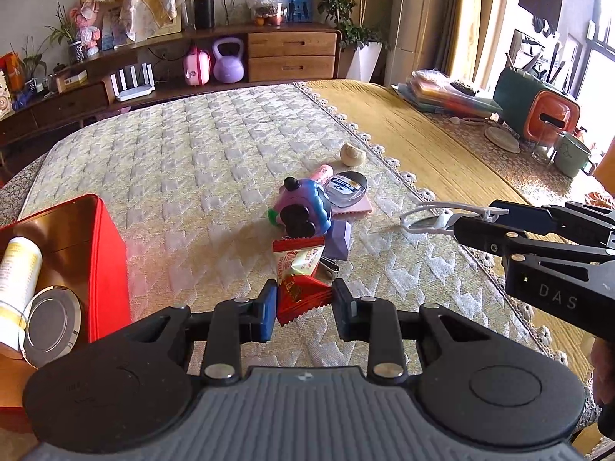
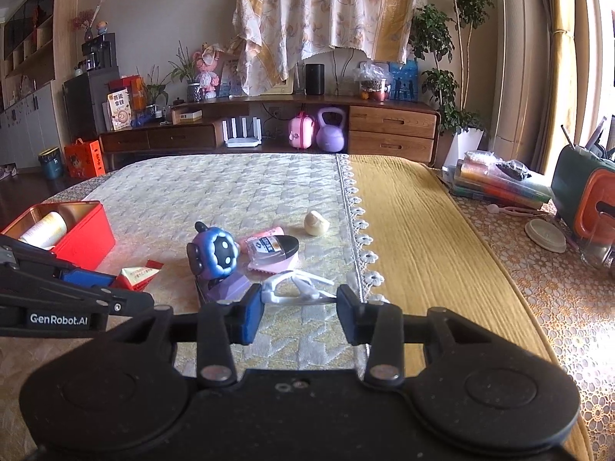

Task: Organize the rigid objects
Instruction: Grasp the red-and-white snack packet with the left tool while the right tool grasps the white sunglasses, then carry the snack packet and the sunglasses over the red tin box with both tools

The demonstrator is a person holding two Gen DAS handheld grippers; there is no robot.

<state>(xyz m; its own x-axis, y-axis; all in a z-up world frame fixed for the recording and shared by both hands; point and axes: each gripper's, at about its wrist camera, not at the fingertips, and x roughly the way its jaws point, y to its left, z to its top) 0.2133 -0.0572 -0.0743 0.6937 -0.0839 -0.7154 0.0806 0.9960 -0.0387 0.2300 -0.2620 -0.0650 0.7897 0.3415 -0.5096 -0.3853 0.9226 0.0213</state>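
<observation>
My left gripper is shut on a red snack packet and holds it low over the quilted mat. My right gripper is shut on white plastic glasses; it also shows in the left wrist view. A blue and purple toy robot on a purple block sits mid-mat, beside a black-lidded clear case on a pink card, a pink tube and a cream round object. A red tin at left holds a white bottle and a round metal lid.
A yellow cloth covers the table right of the mat. At the far right stand stacked folders, an orange and green box, a round coaster and a green mug. A wooden sideboard lies behind.
</observation>
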